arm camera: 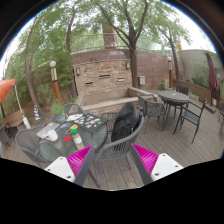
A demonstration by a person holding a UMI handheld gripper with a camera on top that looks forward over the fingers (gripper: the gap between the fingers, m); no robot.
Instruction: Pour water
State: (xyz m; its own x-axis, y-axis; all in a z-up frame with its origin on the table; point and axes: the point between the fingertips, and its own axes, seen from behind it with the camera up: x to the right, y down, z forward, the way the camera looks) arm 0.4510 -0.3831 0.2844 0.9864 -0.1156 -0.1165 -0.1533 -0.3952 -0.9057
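While the hand-held gripper [103, 166] hangs with its fingers spread wide and nothing between them, we find the things for pouring on the round worktop [50, 150] ahead and to the left of the fingers. A small bottle with a pink cap [73, 134] stands there, nearest to the left finger, and a white cup or bowl [48, 133] sits just beyond it, further left; we cannot tell whether either holds water. More small items lie on the same worktop, too small for us to name.

Each finger shows its pink pad [146, 158] on the inner face, and the pads are well apart. Straight ahead, just beyond the fingers, stands a dark metal chair [118, 146] with a dark bag or jacket [126, 122] resting on its seat. Under the fingers runs a wooden deck [185, 150].

Further off to the right we see a second table [176, 98] with chairs [192, 115] around it. Beyond everything rises a brick wall [105, 72], with trees [128, 30] above it.
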